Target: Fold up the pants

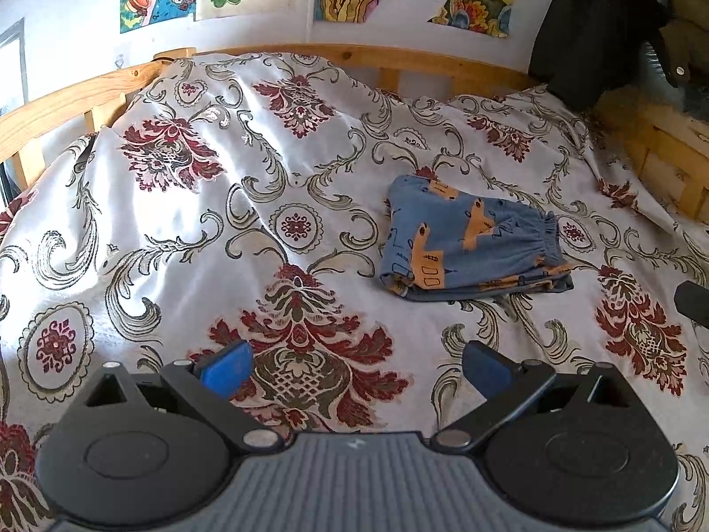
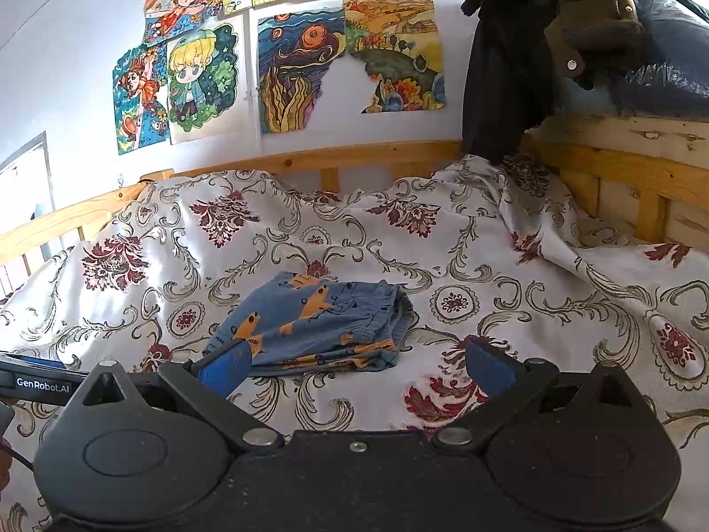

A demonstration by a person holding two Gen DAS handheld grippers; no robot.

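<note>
Small blue pants [image 1: 469, 244] with orange prints lie folded into a compact stack on the floral bedspread, waistband elastic to the right. The right wrist view shows the same pants [image 2: 314, 328] just ahead of my fingers. My left gripper [image 1: 356, 374] is open, held above the bedspread, nearer than the pants and to their left, with nothing between its blue pads. My right gripper [image 2: 356, 372] is open too, just short of the pants' near edge, holding nothing. The left gripper's body [image 2: 35, 381] shows at the left edge of the right wrist view.
A white bedspread [image 1: 177, 221] with red and olive flowers covers the bed, rumpled toward the back. A wooden bed rail [image 2: 310, 159] runs behind and to the right. Dark clothes [image 2: 500, 66] hang at the right corner. Colourful drawings [image 2: 199, 80] cover the wall.
</note>
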